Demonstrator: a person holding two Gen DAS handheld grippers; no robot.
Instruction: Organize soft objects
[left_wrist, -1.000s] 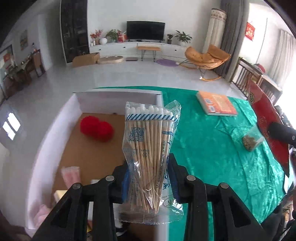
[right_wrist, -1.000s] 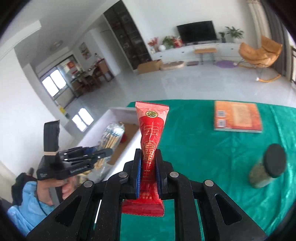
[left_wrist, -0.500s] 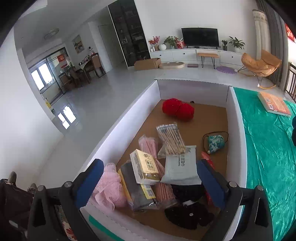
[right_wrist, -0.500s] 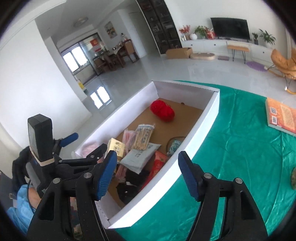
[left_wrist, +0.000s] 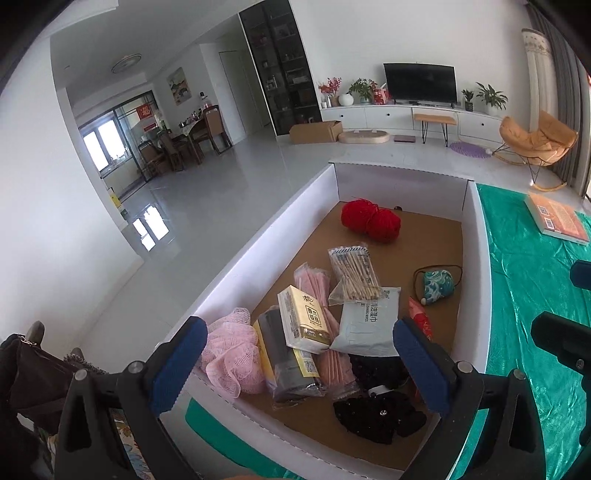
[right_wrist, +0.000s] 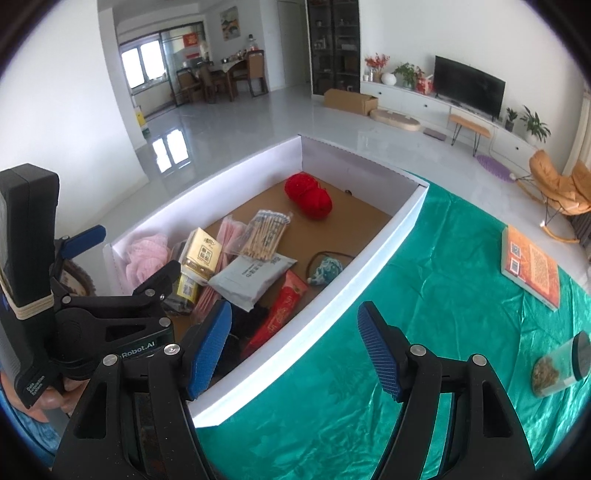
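Note:
A white cardboard box (left_wrist: 476, 258) (right_wrist: 369, 266) stands on the green cloth. It holds red yarn (left_wrist: 370, 220) (right_wrist: 308, 195), a cotton-swab bag (left_wrist: 354, 272) (right_wrist: 265, 233), a red packet (left_wrist: 421, 324) (right_wrist: 282, 314), a grey wipes pack (left_wrist: 367, 321) (right_wrist: 251, 275), a pink puff (left_wrist: 231, 354), a yellow tissue pack (left_wrist: 302, 317), a teal pouch (left_wrist: 437, 282) and black fabric (left_wrist: 376, 415). My left gripper (left_wrist: 295, 365) is open and empty above the box's near end. My right gripper (right_wrist: 293, 350) is open and empty over the box's right wall.
An orange book (right_wrist: 532, 266) (left_wrist: 557, 219) lies on the green cloth (right_wrist: 424, 314) at the far right. A jar with a black lid (right_wrist: 559, 365) lies near the right edge. The left gripper's body (right_wrist: 92, 314) sits left of the box.
Both grippers have opened. The cotton-swab bag left my left gripper and the red packet left my right gripper; both now lie in the box. Both grippers have drawn back.

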